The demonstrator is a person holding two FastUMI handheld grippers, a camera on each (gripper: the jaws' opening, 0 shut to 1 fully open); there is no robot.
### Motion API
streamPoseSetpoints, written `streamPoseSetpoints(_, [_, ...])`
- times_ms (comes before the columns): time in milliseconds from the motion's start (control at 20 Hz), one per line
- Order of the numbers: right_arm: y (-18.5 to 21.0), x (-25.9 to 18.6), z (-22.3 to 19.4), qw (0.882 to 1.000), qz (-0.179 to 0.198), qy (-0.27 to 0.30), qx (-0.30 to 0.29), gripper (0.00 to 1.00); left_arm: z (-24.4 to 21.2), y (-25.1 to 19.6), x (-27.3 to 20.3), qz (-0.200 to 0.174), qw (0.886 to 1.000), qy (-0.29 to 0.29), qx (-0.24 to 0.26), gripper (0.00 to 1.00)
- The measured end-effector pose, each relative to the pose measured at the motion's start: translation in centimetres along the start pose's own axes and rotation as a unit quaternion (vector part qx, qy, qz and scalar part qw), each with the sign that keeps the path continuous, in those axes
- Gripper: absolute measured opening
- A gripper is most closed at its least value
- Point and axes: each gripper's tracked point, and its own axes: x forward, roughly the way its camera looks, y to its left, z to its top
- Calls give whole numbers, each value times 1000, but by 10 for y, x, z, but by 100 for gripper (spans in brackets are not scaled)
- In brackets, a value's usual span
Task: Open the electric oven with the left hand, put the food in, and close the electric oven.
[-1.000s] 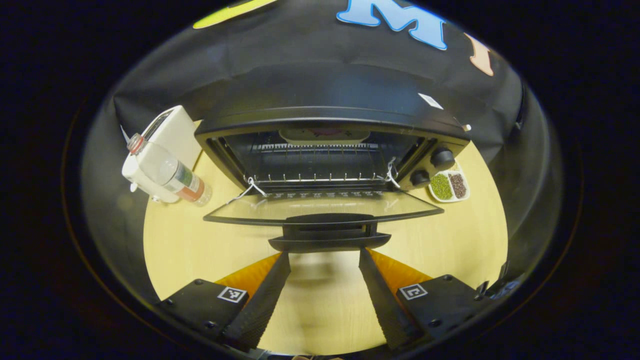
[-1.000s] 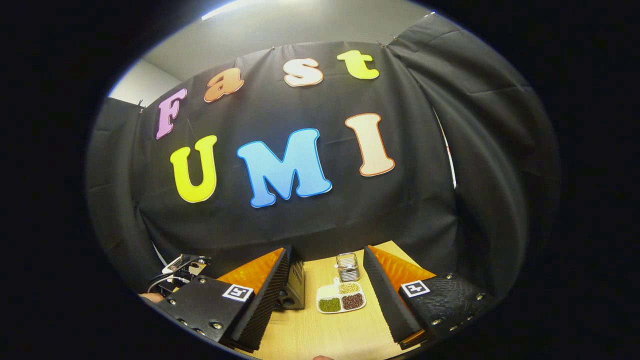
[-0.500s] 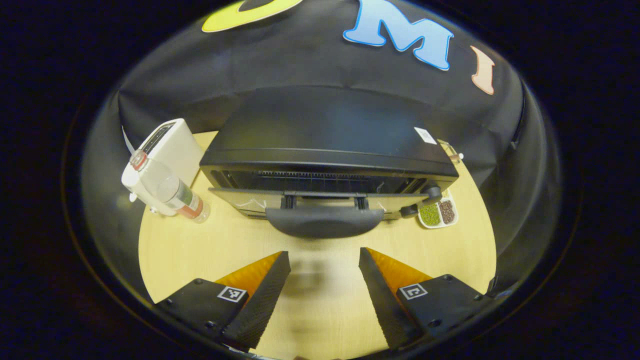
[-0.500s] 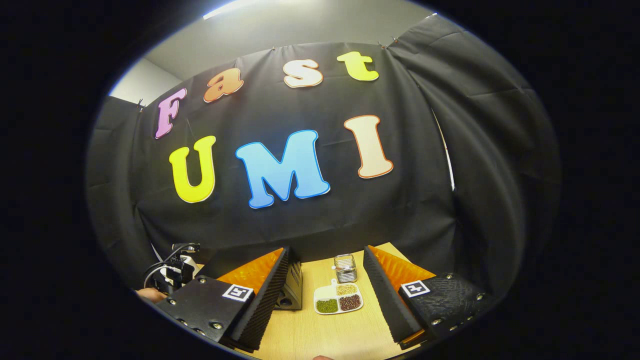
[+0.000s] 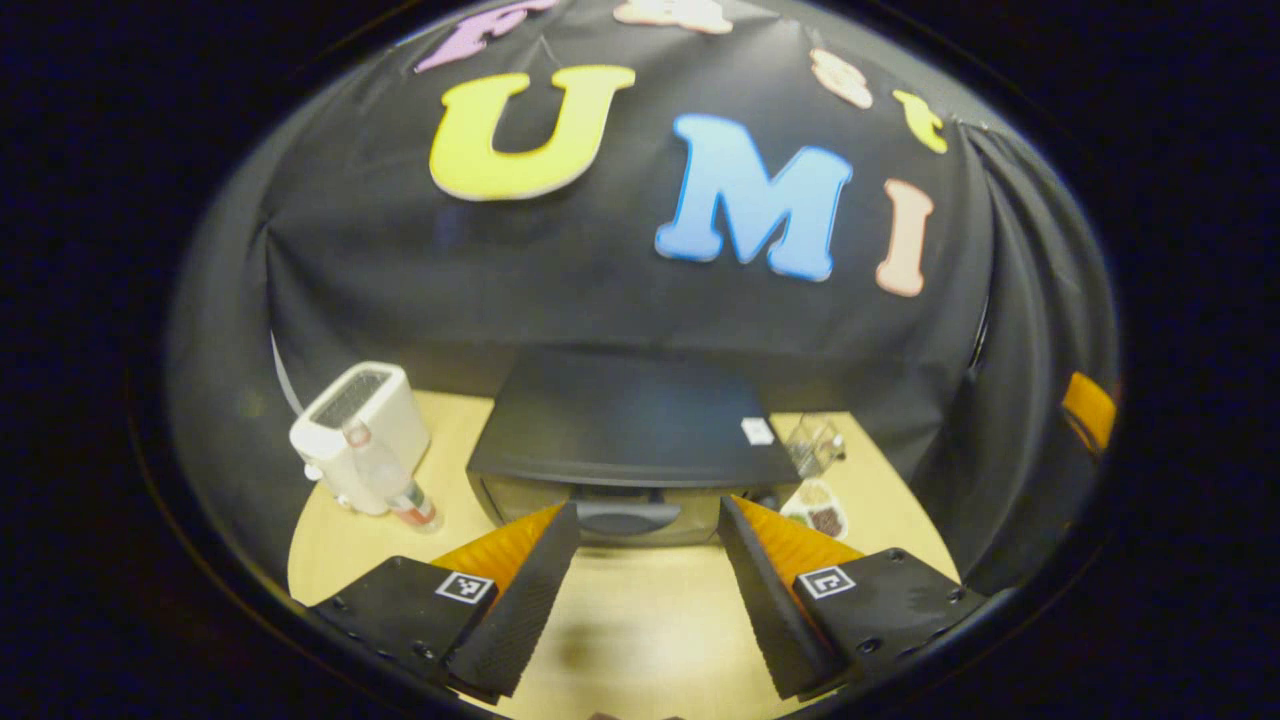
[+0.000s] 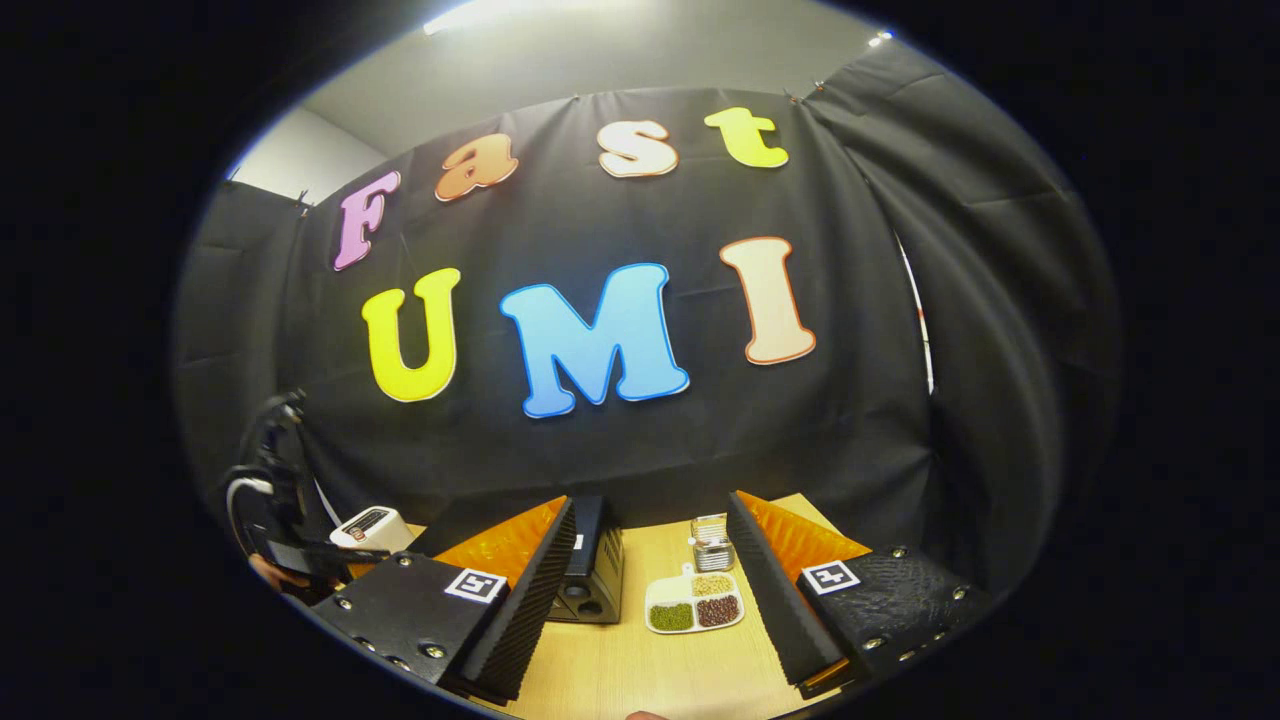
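Pale wood tabletop fills the lower middle of my left gripper view. Going left to right: a white toaster, a bottle against it, then the electric oven, its door shut, so I judge the task all but finished. It sits centre frame, apart from my left gripper, whose fingers are spread and empty. My right gripper also gapes empty, with the oven at its left finger.

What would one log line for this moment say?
oven: door shut | left gripper: open, empty, off handle | right gripper: open, empty
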Motion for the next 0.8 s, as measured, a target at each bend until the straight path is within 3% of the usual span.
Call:
streamPoseSetpoints(150, [23, -8, 16, 1000, 17, -19, -6, 92, 59, -1, -66, 18, 992, -124, 12, 96])
streamPoseSetpoints(350, [54, -22, 41, 998, 36, -54, -17, 92, 105, 15, -141, 57, 968, -240, 36, 97])
streamPoseSetpoints(450, [70, -31, 50, 997, 47, -64, -18, 92, 113, 16, -156, 58, 962, -261, 43, 96])
streamPoseSetpoints(800, [96, -51, 49, 997, 46, -63, -21, 92, 116, 14, -171, 33, 965, -258, 35, 98])
